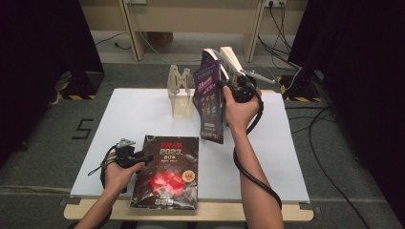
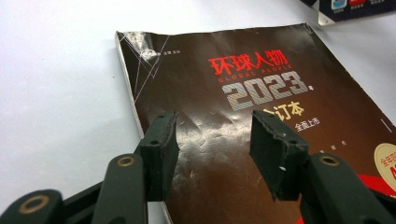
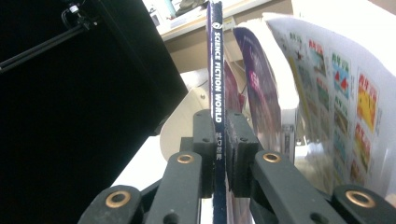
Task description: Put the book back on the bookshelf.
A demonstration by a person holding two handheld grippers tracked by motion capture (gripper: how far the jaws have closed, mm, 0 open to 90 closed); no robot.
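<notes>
Black padded jaws of the left hand-held gripper (image 2: 212, 154) are seen spread apart, hovering just above the near left part of a dark, glossy, rectangular paperback magazine (image 2: 261, 116) with red and silver lettering, and nothing is pinched between them. That magazine (image 1: 167, 171) lies flat on the white tabletop (image 1: 133, 114), close to its front edge.

Farther back, a thin purple-covered magazine with a dark blue spine (image 3: 217, 93) is pinched by the right hand-held gripper (image 3: 219, 154), whose jaws are pressed together on the spine. In the high view the purple magazine (image 1: 208, 95) is held upright and clear of the tabletop by the right hand-held gripper (image 1: 232, 88), just beside a pale wooden book stand (image 1: 180, 93) that stands at the rear middle of the tabletop. A second volume with colourful open pages (image 3: 345, 93) appears close beside it; whether that volume is gripped as well cannot be told.

The step in hand is judged to be the carrying of the purple magazine toward the stand. For the next move, the spine would have to be lined up with a slot, lowered until supported, and only then released.
</notes>
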